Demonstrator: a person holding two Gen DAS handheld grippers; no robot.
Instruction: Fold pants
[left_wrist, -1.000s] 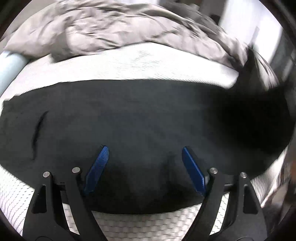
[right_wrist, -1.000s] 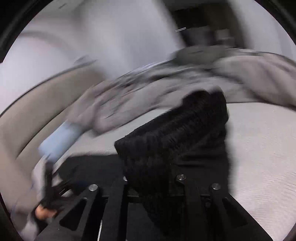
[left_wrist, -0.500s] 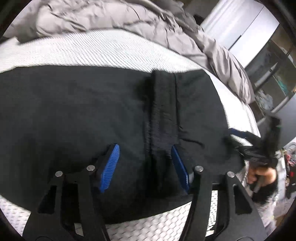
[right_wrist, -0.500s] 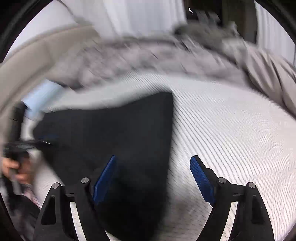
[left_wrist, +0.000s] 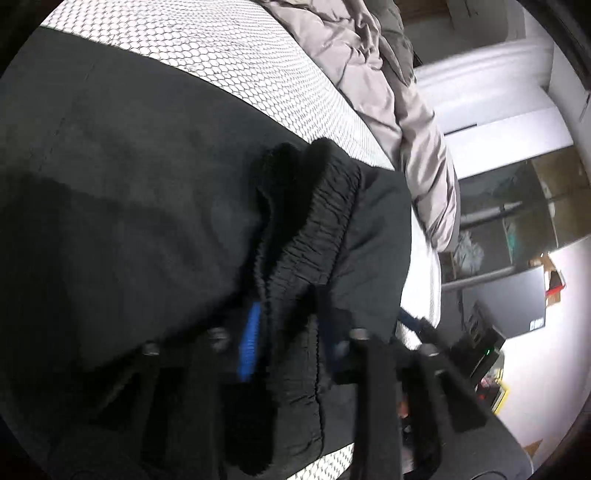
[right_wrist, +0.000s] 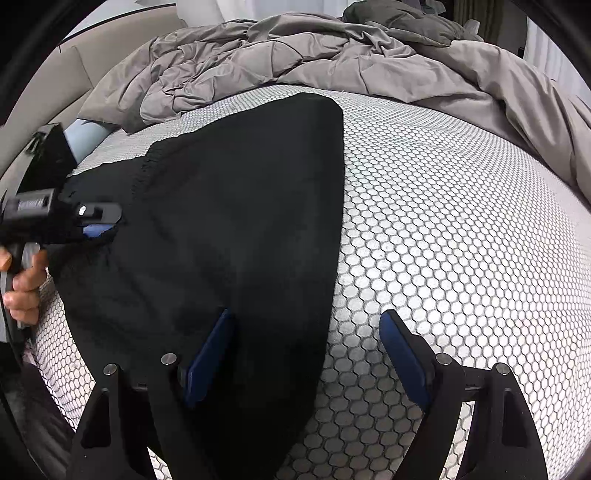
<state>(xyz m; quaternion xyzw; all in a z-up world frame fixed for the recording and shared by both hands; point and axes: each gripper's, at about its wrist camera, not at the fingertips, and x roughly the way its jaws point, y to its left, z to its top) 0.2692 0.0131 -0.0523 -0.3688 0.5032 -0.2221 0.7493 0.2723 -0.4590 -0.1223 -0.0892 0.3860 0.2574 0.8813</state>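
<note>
The black pants (right_wrist: 236, 221) lie folded over on the white honeycomb bed cover (right_wrist: 443, 221). In the left wrist view my left gripper (left_wrist: 291, 339) is shut on the pants' ribbed waistband (left_wrist: 310, 236), which bunches up between the blue pads. In the right wrist view my right gripper (right_wrist: 306, 354) is open, low over the pants' near right edge, with one pad over the cloth and one over the bare cover. The left gripper also shows there at the pants' left edge (right_wrist: 92, 221).
A crumpled grey duvet (right_wrist: 332, 55) fills the back of the bed. A pale blue pillow (right_wrist: 85, 136) lies at the far left by the beige headboard. Shelves and a dark cabinet (left_wrist: 517, 302) stand beyond the bed's edge.
My right gripper let go of the waistband after laying it over, and opened. My left gripper swung to the waistband and closed on it.
</note>
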